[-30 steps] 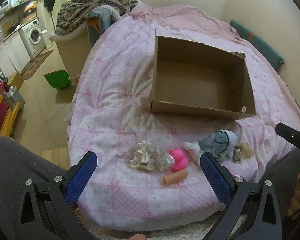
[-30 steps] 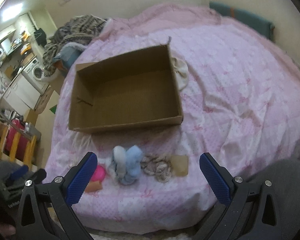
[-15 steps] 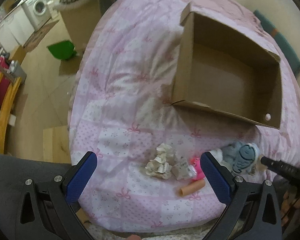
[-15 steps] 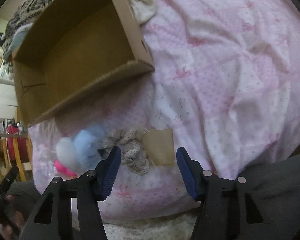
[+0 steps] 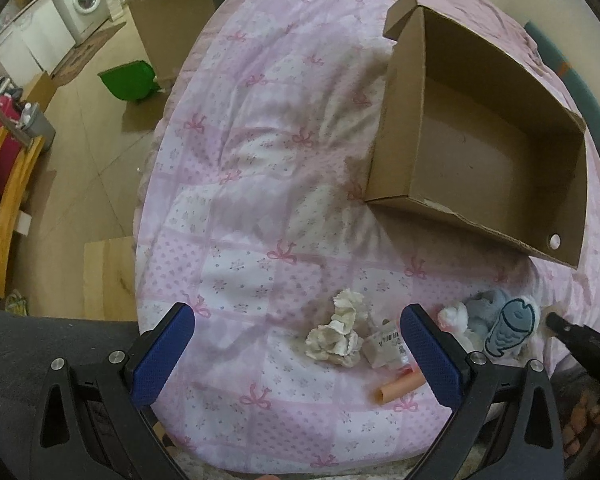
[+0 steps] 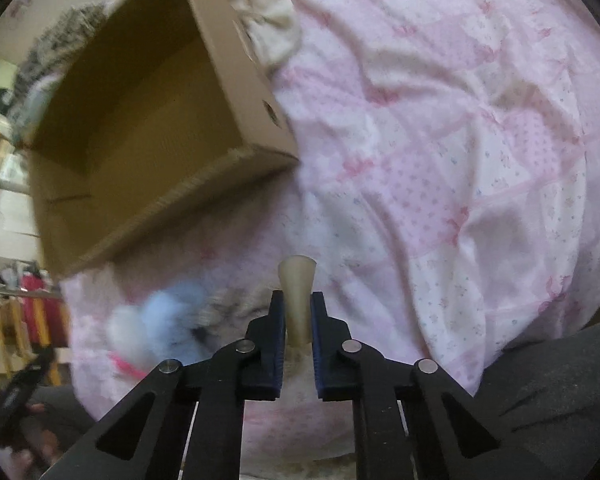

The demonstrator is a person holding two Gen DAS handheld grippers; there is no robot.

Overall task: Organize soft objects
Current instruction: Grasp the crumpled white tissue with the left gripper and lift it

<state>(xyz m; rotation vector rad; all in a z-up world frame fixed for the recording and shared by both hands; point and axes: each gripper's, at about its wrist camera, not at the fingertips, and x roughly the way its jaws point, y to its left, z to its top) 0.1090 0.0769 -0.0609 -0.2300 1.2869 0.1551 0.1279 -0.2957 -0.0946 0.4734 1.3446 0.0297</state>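
Now the right gripper (image 6: 298, 320) pinches a tan foam piece (image 6: 297, 296) between its fingers, presumably for the cardboard box (image 6: 148, 120) beyond them, while the left gripper (image 5: 300, 356), fingers wide apart, brackets a cream scrunchie (image 5: 336, 336).

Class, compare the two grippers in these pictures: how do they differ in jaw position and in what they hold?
The left gripper has its jaws wide apart; the right gripper has them pinched together. The left gripper holds nothing, above the cream ruffled piece; the right gripper clamps a beige pad. Both have blue pads and point down at the pink bedspread.
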